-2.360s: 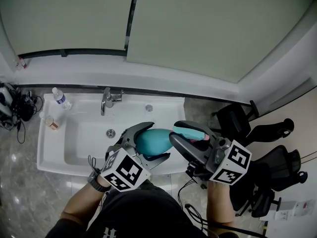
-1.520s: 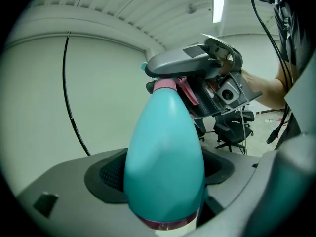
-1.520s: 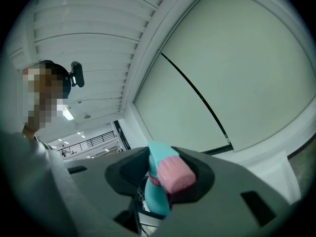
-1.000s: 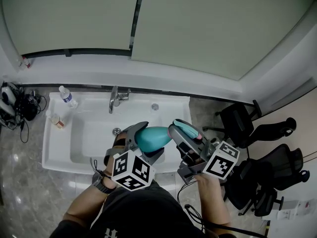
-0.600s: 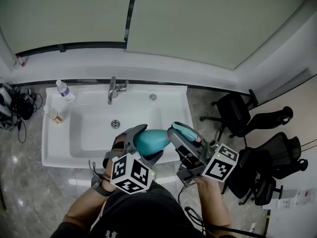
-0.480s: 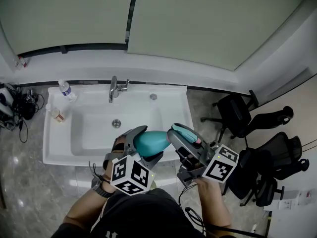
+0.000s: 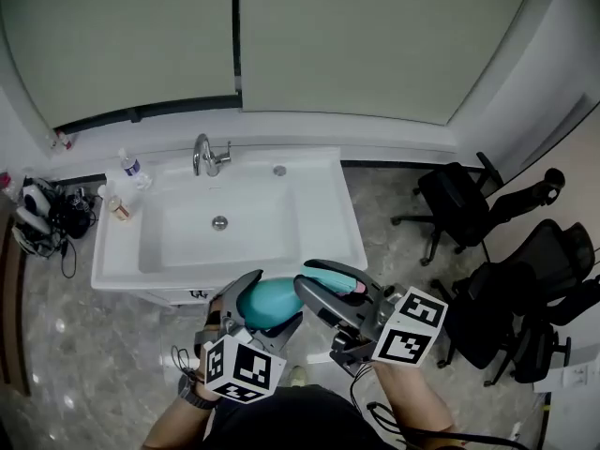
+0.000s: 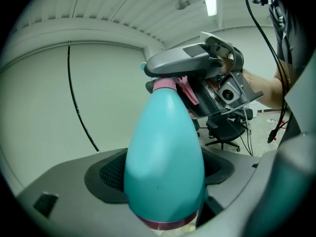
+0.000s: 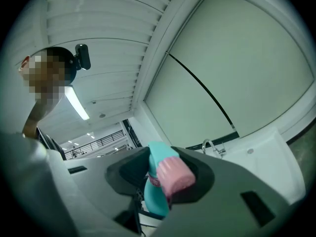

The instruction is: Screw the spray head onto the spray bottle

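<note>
In the head view the teal spray bottle [image 7: 265, 300] lies tilted between the jaws of my left gripper [image 7: 267, 298], which is shut on its body. My right gripper [image 7: 319, 284] is shut on the spray head [image 7: 339, 279], teal with a pink part, at the bottle's neck. The left gripper view shows the bottle [image 8: 165, 157] rising from my left gripper [image 8: 165, 174] to a pink collar [image 8: 164, 85] inside the right gripper [image 8: 197, 63]. The right gripper view shows the pink nozzle [image 9: 174, 177] and teal head [image 9: 157, 157] clamped in my right gripper [image 9: 165, 177].
A white sink [image 7: 349, 242] with a faucet [image 7: 208, 155] stands ahead against the pale wall panels. Small bottles [image 7: 131, 167] sit at its left corner. Cables and gear [image 7: 42, 216] lie on the floor at left. Black office chairs [image 7: 459, 204] stand to the right.
Both grippers, still holding the bottle and head together, have drawn back from the sink. The sink now lies higher and farther off in the head view.
</note>
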`<state>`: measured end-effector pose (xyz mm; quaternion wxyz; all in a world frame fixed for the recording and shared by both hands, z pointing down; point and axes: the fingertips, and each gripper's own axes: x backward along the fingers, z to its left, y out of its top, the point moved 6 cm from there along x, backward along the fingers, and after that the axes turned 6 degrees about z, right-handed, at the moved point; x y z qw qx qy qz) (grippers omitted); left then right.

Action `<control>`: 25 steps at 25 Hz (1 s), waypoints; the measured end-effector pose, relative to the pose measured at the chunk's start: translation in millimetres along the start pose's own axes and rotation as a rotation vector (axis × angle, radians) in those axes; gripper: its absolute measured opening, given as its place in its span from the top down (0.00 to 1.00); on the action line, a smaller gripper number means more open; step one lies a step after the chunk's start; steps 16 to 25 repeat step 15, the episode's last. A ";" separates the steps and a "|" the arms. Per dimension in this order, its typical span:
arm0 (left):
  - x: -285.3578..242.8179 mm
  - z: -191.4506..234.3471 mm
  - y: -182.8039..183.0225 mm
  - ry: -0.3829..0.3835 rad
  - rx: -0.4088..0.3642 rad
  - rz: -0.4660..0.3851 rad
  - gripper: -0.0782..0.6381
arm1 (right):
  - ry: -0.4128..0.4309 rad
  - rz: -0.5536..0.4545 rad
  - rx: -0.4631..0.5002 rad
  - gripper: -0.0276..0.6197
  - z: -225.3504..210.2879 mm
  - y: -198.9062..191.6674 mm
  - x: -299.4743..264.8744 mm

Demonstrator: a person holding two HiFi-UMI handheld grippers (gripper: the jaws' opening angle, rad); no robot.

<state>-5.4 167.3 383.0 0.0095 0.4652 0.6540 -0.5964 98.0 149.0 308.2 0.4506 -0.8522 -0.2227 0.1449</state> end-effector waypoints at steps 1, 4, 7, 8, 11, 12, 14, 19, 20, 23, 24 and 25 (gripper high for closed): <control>5.9 -18.7 1.5 0.007 0.003 0.009 0.31 | 0.010 0.003 0.001 0.75 7.9 -7.5 15.5; 23.0 -62.2 6.6 0.025 0.001 0.041 0.31 | 0.035 0.002 0.001 0.76 29.1 -24.5 52.6; 45.0 -90.5 12.4 0.041 -0.014 0.062 0.31 | 0.055 -0.013 -0.002 0.76 53.5 -34.2 77.1; 53.0 -96.5 13.5 0.047 -0.019 0.061 0.31 | 0.059 -0.019 0.004 0.76 62.5 -36.2 81.8; 75.3 -109.0 9.5 0.054 -0.029 0.052 0.31 | 0.060 -0.028 0.020 0.76 88.1 -44.8 87.6; 82.0 -112.7 6.7 0.051 -0.031 0.052 0.31 | 0.057 -0.030 0.020 0.76 95.7 -48.8 88.5; 95.4 -120.2 1.7 0.040 -0.038 0.056 0.31 | 0.048 -0.037 0.013 0.76 110.3 -57.1 91.0; 102.2 -124.0 -0.5 0.033 -0.042 0.059 0.31 | 0.043 -0.041 0.008 0.76 117.7 -61.1 92.6; 102.2 -124.0 -0.5 0.033 -0.042 0.059 0.31 | 0.043 -0.041 0.008 0.76 117.7 -61.1 92.6; 102.2 -124.0 -0.5 0.033 -0.042 0.059 0.31 | 0.043 -0.041 0.008 0.76 117.7 -61.1 92.6; 102.2 -124.0 -0.5 0.033 -0.042 0.059 0.31 | 0.043 -0.041 0.008 0.76 117.7 -61.1 92.6; 102.2 -124.0 -0.5 0.033 -0.042 0.059 0.31 | 0.043 -0.041 0.008 0.76 117.7 -61.1 92.6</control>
